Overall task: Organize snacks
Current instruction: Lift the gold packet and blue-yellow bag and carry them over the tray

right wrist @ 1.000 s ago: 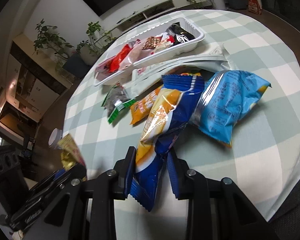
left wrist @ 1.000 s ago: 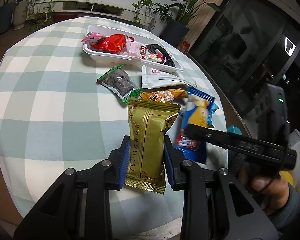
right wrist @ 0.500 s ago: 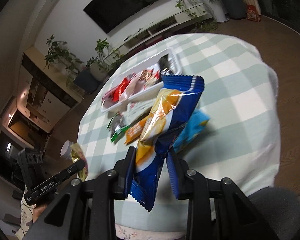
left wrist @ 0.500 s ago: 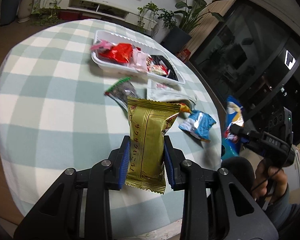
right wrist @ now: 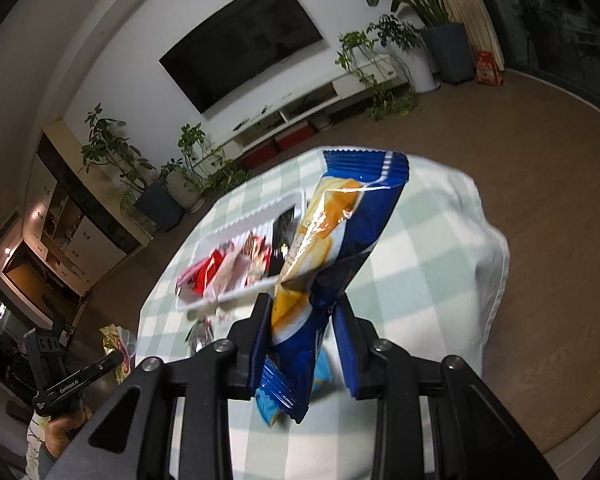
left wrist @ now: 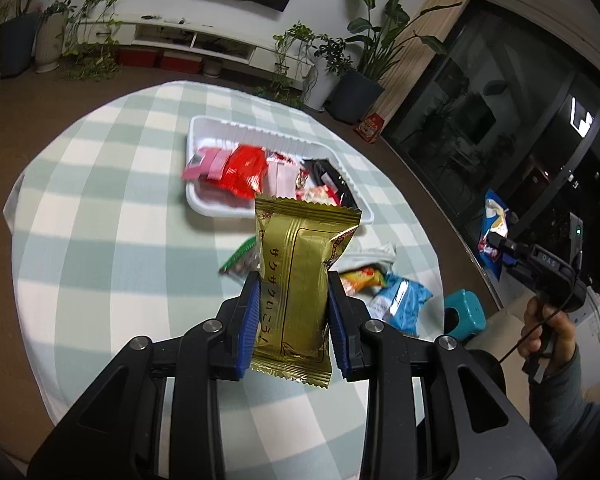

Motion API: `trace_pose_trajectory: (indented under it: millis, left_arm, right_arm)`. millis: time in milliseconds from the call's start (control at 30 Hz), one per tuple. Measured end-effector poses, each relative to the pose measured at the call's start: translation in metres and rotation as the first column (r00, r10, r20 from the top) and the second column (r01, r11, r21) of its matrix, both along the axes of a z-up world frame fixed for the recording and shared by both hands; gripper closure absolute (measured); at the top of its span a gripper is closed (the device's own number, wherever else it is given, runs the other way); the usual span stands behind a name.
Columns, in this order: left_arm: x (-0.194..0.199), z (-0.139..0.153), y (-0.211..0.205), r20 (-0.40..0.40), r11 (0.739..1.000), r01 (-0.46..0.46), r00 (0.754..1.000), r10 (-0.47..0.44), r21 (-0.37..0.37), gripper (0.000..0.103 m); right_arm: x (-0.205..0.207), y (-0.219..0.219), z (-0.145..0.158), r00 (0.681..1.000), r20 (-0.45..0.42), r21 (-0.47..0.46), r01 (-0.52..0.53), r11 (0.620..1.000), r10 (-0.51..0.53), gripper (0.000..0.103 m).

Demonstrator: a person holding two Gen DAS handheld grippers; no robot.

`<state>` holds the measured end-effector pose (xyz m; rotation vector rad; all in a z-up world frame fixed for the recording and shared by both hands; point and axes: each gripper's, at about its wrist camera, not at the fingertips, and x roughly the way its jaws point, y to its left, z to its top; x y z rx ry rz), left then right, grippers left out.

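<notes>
Between the left tool's (left wrist: 293, 320) pads, gold packet (left wrist: 296, 280)

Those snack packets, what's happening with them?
A person is tidying snacks with two tongs. The left tongs pinch a gold packet; the right tongs pinch a blue and orange packet. Both packets hang above the checked table. A white tray on it already holds several snacks, and a light blue packet and a few others lie loose beside it.
</notes>
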<state>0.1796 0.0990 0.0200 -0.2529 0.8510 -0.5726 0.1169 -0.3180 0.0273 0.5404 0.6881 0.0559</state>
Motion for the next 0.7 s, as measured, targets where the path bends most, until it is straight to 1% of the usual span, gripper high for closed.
trace_pose_trajectory:
  millis: [133, 300, 500, 600, 700]
  left_arm:
    - [0.013, 0.012, -0.009, 0.017, 1.0, 0.016, 1.0, -0.016, 0.013, 0.074]
    - [0.036, 0.026, -0.016, 0.03, 0.999, 0.021, 0.999, -0.022, 0.044, 0.074]
    - [0.084, 0.052, -0.026, 0.064, 0.994, 0.017, 0.998, -0.024, 0.105, 0.074]
    - [0.109, 0.06, -0.033, 0.068, 0.991, 0.012, 0.997, -0.021, 0.13, 0.074]
    - [0.138, 0.059, -0.042, 0.051, 0.991, 0.01, 0.999, -0.017, 0.135, 0.074]
  right_arm:
    - [0.015, -0.008, 0.018, 0.999, 0.036, -0.019, -0.008, 1.0, 0.008, 0.07]
    - [0.041, 0.0, 0.04, 0.995, 0.074, -0.061, -0.058, 0.996, 0.062, 0.07]
    - [0.09, 0.031, 0.067, 0.98, 0.089, -0.15, -0.164, 0.975, 0.179, 0.07]
    - [0.116, 0.045, 0.075, 0.97, 0.083, -0.153, -0.214, 0.965, 0.228, 0.07]
    - [0.145, 0.062, 0.074, 0.958, 0.06, -0.164, -0.268, 0.949, 0.281, 0.07]
